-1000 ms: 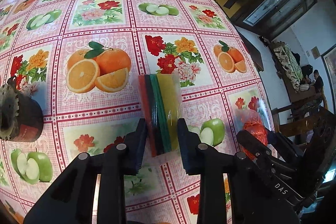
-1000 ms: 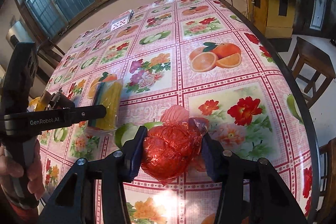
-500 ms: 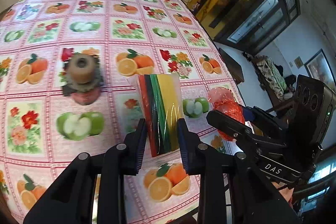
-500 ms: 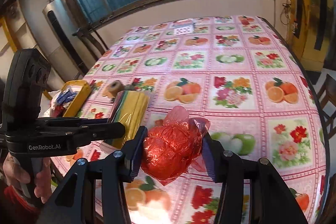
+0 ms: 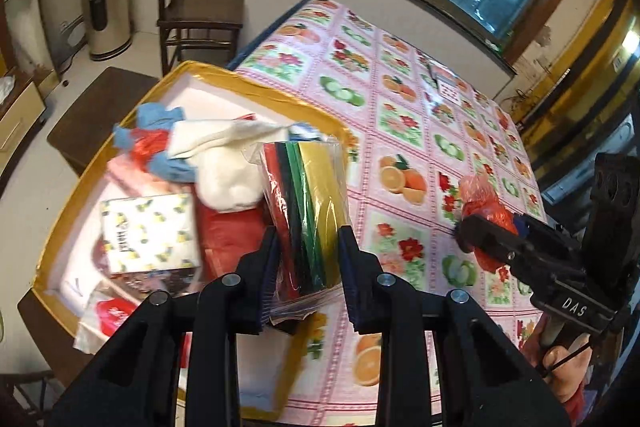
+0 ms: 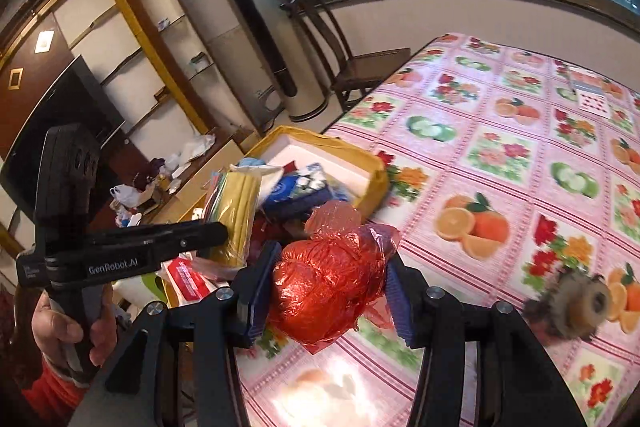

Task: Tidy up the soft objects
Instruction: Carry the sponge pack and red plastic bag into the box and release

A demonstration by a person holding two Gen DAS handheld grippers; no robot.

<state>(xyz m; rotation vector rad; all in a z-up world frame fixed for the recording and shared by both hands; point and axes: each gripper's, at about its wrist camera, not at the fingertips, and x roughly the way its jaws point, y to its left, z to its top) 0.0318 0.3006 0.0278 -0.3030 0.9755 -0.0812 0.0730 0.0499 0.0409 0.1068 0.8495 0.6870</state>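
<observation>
Left gripper [image 5: 308, 259] clamping sponge pack [image 5: 308, 203] over box rim [image 5: 280, 97]

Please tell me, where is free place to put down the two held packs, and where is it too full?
Free: the white corner of the yellow-rimmed box behind the blue cloth, and the tablecloth between the box and the playing cards. Crowded: the box middle, around the lemon-print tissue pack and white cloth.
</observation>
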